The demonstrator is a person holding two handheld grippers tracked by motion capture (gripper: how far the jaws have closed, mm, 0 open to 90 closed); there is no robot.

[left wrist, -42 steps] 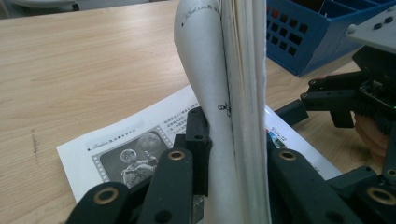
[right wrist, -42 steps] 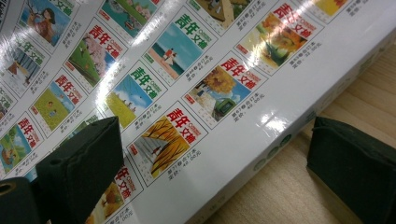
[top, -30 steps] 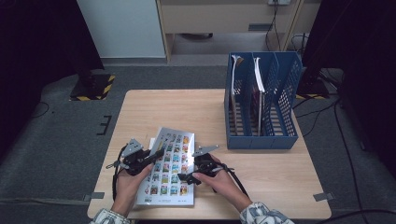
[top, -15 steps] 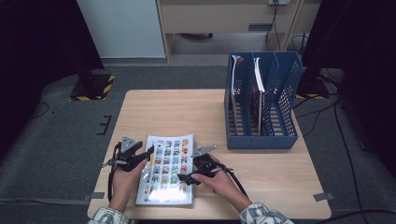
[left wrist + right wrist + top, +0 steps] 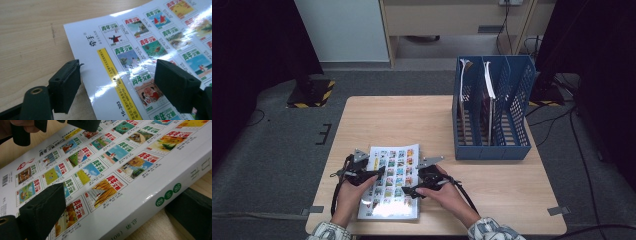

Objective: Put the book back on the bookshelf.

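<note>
Blue slotted file rack [image 5: 492,117] on the wooden table [image 5: 412,120], against its far right edge; three compartments, long side running front to back. Thin upright booklets [image 5: 488,82] stand in the left and middle slots, white spines up. On the grey floor off the table's far left corner: a black block with yellow-black hazard stripes [image 5: 312,91]. Behind the table, a pale cabinet [image 5: 447,20], cables [image 5: 557,120] trailing on the right.
</note>
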